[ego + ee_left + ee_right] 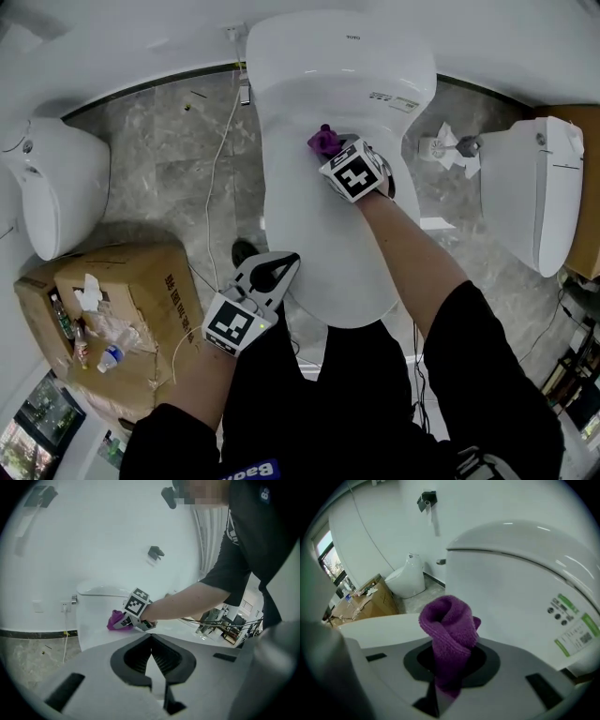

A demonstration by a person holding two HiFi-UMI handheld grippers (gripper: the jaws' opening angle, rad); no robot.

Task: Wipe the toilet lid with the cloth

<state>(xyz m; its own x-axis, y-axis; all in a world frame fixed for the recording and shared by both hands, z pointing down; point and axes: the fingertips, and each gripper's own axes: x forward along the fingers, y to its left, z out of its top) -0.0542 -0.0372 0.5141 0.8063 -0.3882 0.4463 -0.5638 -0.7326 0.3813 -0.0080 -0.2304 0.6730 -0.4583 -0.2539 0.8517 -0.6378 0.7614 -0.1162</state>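
Purple cloth [323,141] sits gripped in the right gripper's [334,156] fingers at the toilet lid's [314,234] rear edge, likely to start wiping; the left gripper [279,265], fingers together and empty, hangs clear by its front edge.

Purple cloth [450,623], white toilet lid [323,225], brown carton [141,291]

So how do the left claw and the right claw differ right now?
The right claw is shut on the purple cloth, while the left claw is shut on nothing. The right claw is at the back of the toilet lid, close to the tank; the left claw is by the lid's front edge, well away from the cloth. What they share: both are closed.
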